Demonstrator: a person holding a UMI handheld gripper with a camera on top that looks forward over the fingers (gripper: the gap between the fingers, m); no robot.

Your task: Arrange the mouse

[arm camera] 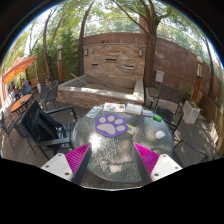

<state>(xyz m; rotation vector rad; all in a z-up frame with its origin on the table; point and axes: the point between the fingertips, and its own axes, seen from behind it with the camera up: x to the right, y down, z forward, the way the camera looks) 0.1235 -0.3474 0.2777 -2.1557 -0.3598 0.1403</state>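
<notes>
A purple paw-shaped mouse pad point(112, 125) lies on a round glass table point(110, 150), ahead of my fingers. My gripper point(112, 160) is open and empty above the near part of the table. Its left finger point(75, 158) and right finger point(148, 158) stand wide apart, with only glass between them. A small light object point(158, 132) lies on the table to the right of the pad; I cannot tell whether it is the mouse.
Small boxes point(122, 108) sit at the table's far edge. A black chair point(40, 125) stands to the left and another chair point(165, 100) at the far right. A white planter point(190, 112) and a brick wall point(115, 60) lie beyond.
</notes>
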